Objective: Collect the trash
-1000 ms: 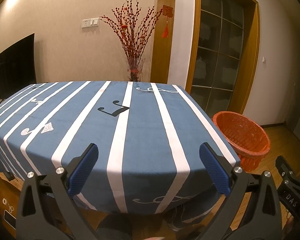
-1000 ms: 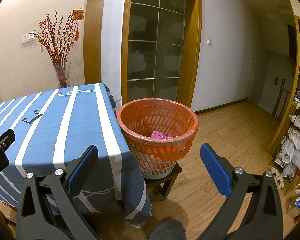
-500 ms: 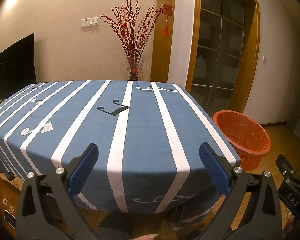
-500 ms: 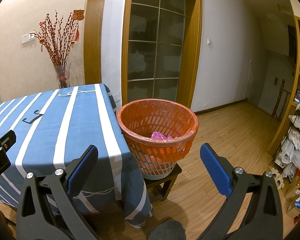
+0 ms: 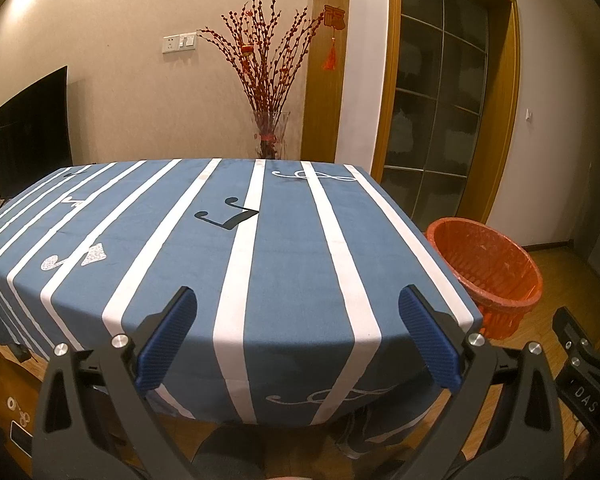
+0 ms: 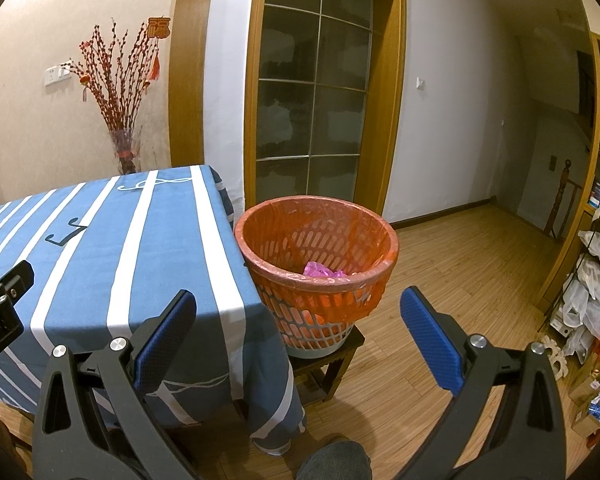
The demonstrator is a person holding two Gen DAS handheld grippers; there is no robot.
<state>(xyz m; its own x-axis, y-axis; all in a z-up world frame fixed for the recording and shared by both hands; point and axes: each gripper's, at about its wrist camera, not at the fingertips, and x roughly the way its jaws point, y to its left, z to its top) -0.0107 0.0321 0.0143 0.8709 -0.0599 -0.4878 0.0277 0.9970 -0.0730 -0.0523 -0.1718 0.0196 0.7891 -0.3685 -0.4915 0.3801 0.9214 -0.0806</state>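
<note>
Trash (image 6: 323,270), pink, lies inside the bin (image 6: 374,228) beside the surface (image 5: 300,264). My left gripper (image 5: 298,336) and right gripper (image 6: 298,336) gape empty; a careless swing could topple the stool-perched bin.

A blue tablecloth (image 5: 284,264) with white lengthwise stripes, black music notes and white swirls covers the table. The bin (image 6: 320,276) is white lattice plastic lined with an orange bag; a pink scrap (image 6: 320,270) lies inside. Both grippers are black with blue pads (image 5: 168,338). Red-berried branches (image 5: 266,56) stand against a beige wall, beside a tan wooden doorframe.
</note>
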